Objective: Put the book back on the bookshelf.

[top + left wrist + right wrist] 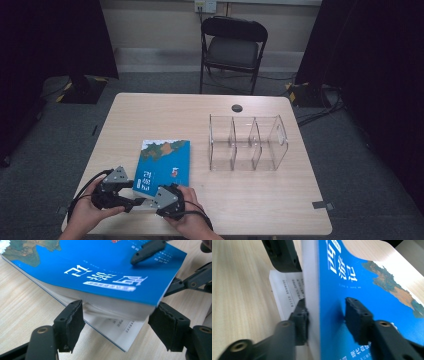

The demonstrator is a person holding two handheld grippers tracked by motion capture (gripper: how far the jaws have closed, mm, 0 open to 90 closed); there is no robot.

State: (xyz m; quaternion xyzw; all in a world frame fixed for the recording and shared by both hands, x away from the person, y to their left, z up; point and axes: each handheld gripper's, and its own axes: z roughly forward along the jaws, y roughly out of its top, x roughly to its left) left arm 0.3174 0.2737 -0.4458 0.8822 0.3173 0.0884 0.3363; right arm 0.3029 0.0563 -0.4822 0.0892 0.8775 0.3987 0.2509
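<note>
A clear plastic organizer (247,142) stands on the right half of the table (280,200), split by its walls into 3 compartments side by side, and nothing can be seen inside any of the 3. A blue book (165,162) lies left of it, well apart, at the near middle of the table, with its cover art of land and sea toward the far end and white lettering toward the near end. The right gripper (161,199) sits at the book's near edge; in the right gripper view its fingers (299,322) are clamped on the lifted upper block of pages and cover, 1 finger under the pages and the other pressed on the blue cover, while a thinner stack of printed pages (287,295) stays flat on the table. The left gripper (134,194) is at the near left corner of the book; in the left gripper view its fingers (72,322) stand apart on either side of the raised page block and whether they touch it is hard to make out. The person's hands are cut off by the near edge of the high view. The small print on the open page is too blurred to read. A dark round spot (237,108) sits near the table's far edge, and a black folding chair (232,47) stands beyond the table.
</note>
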